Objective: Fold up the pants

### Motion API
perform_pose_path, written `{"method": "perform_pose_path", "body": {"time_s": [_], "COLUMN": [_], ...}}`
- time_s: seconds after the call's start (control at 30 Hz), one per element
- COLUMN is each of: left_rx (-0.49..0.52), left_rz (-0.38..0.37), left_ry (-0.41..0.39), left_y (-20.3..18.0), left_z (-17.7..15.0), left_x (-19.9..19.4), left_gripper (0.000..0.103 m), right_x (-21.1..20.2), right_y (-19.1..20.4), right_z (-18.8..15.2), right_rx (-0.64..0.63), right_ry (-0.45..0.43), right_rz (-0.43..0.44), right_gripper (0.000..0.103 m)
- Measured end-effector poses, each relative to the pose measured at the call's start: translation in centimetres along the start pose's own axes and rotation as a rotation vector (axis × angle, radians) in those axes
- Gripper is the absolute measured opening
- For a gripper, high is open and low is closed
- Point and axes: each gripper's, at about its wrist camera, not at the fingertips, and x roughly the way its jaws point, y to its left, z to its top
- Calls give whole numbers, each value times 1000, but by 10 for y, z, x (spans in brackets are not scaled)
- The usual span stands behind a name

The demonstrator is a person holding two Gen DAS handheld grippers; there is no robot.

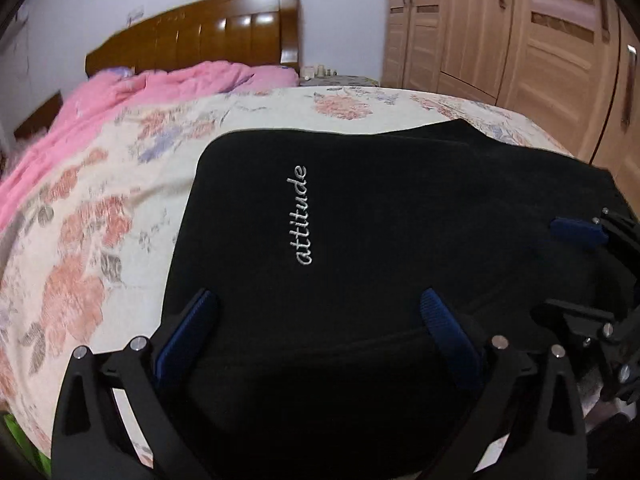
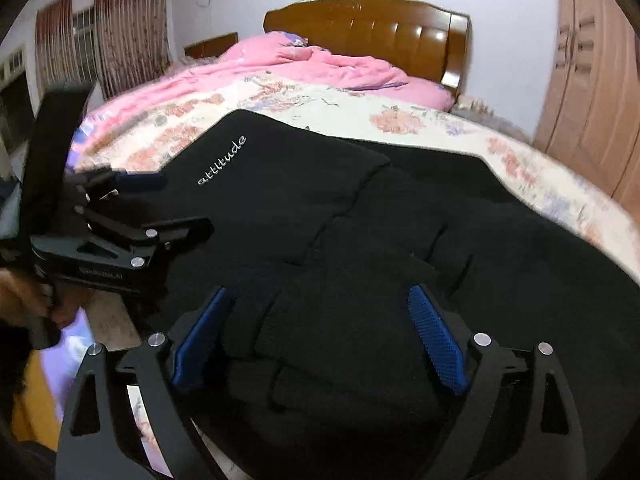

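Both tongs, left (image 1: 320,312) and right (image 2: 320,308), gape, tilted down over black pants (image 1: 380,220).

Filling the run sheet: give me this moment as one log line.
task: fold pants | black pants: folded on floral bedsheet | left tool: open, empty | right tool: open, empty

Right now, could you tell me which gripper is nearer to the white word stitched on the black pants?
Left. The left gripper is open directly below the stitched word on the pants; the right gripper, also open, sits over the bunched fabric further off to the side.
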Motion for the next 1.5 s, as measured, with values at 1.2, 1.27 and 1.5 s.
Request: {"method": "perform_pose_path", "body": {"time_s": [1.2, 1.27, 1.5], "left_rx": [-60, -51, -47], "left_rz": [5, 18, 33], "left_ry": [111, 109, 90], "left_y": [23, 21, 21], "left_z": [91, 91, 89], "left_x": [64, 64, 61], "left_gripper": [101, 101, 101], "right_x": [33, 29, -6], "right_y": [-15, -14, -22], "right_z": [30, 29, 12], "right_rx": [37, 44, 71], "right_ry": [118, 116, 76], "right_rz": [-62, -74, -54], "right_gripper": [97, 97, 97]}}
